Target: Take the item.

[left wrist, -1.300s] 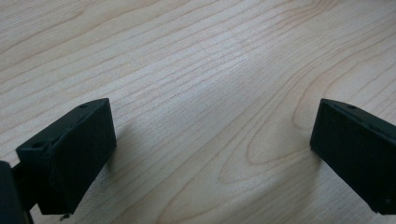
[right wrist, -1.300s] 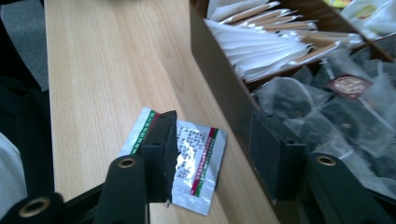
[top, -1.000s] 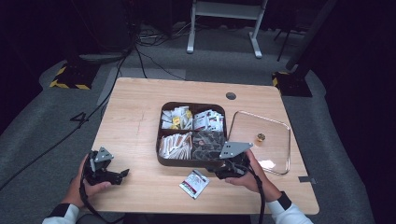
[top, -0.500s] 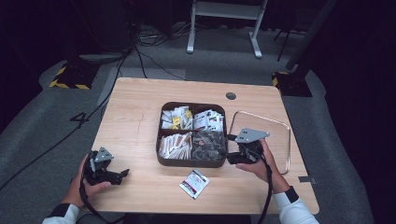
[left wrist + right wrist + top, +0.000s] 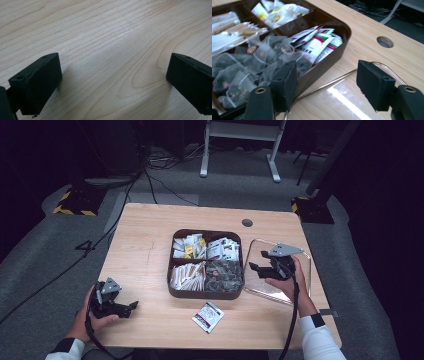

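A pale wooden table (image 5: 145, 245) carries a dark brown four-compartment tray (image 5: 206, 294) stocked with sachets and tea bags, its clear glass lid with a metal rim (image 5: 300, 292) lying flat just to the tray's right. A person's right gripper (image 5: 256, 269) hangs over that lid beside the tray's right wall, its jaws having just been opening and now standing wide with nothing between them — in the right gripper view they frame the lid's rim (image 5: 342, 77) and the tray's corner (image 5: 337, 52). The left gripper (image 5: 131, 306) rests low near the table's near-left edge, well apart from the tray, jaws spread wide over bare wood and likewise holding nothing. A single white sachet with red and green print (image 5: 208, 316) lies on the table in front of the tray, apart from it.

The work in hand looks like sorting sachets out of the tray — the right gripper seems to be heading back for another. The next move would call for dipping into a compartment and pinching one thin packet without dragging its neighbours.

Print on the packets is too small to read.
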`<state>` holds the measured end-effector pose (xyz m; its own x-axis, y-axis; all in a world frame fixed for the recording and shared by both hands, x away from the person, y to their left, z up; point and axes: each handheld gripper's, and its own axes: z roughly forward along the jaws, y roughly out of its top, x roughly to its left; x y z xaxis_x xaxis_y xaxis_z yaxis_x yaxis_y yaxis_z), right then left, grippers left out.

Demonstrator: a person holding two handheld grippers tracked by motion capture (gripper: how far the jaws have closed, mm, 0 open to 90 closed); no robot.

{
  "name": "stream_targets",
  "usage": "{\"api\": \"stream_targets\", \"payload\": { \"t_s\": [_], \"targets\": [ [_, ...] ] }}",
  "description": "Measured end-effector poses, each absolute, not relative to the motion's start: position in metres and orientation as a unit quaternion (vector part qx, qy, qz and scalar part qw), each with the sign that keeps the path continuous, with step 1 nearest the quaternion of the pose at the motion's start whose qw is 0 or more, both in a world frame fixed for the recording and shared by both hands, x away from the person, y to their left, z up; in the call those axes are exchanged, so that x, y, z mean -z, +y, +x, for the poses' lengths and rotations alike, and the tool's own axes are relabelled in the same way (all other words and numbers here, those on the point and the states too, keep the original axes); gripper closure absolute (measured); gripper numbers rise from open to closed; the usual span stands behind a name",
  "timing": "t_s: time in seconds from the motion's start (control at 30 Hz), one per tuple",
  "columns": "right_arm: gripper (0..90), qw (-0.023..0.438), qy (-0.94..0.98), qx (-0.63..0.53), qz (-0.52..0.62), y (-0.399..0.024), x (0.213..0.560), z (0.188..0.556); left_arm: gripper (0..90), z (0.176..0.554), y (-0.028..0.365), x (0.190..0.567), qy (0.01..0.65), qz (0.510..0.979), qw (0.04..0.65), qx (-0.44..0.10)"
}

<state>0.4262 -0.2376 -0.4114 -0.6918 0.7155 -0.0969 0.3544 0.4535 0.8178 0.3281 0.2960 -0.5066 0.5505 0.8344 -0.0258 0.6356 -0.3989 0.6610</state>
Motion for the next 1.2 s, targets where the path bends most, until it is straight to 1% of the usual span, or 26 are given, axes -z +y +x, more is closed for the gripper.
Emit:
{"api": "stream_targets", "payload": {
  "t_s": [0.13,0.33,0.43,0.77,0.93,1.03,1.1,1.2],
  "targets": [
    [33.9,0.234,0.816,-0.404,0.342,-0.246,0.41,0.435,0.5,0.328,0.296,0.507,0.448,0.821,0.318,-0.158],
    [34.5,0.24,0.804,-0.392,0.376,-0.266,0.419,0.451,0.4,0.328,0.296,0.507,0.447,0.821,0.318,-0.158],
    [34.6,0.231,0.8,-0.388,0.396,-0.277,0.426,0.458,0.4,0.328,0.296,0.507,0.447,0.821,0.318,-0.158],
    [34.6,0.225,0.806,-0.351,0.42,-0.299,0.446,0.463,0.5,0.327,0.297,0.507,0.451,0.819,0.318,-0.158],
    [34.0,0.205,0.802,-0.341,0.445,-0.315,0.457,0.464,0.5,0.326,0.297,0.507,0.451,0.819,0.317,-0.159],
    [35.2,0.191,0.794,-0.35,0.459,-0.323,0.461,0.464,0.5,0.326,0.297,0.507,0.451,0.819,0.317,-0.159],
    [36.2,0.201,0.801,-0.338,0.452,-0.325,0.463,0.463,0.5,0.326,0.297,0.507,0.451,0.819,0.318,-0.158],
    [36.6,0.196,0.812,-0.324,0.444,-0.326,0.468,0.461,0.5,0.326,0.297,0.507,0.451,0.819,0.318,-0.158]
  ]
}}
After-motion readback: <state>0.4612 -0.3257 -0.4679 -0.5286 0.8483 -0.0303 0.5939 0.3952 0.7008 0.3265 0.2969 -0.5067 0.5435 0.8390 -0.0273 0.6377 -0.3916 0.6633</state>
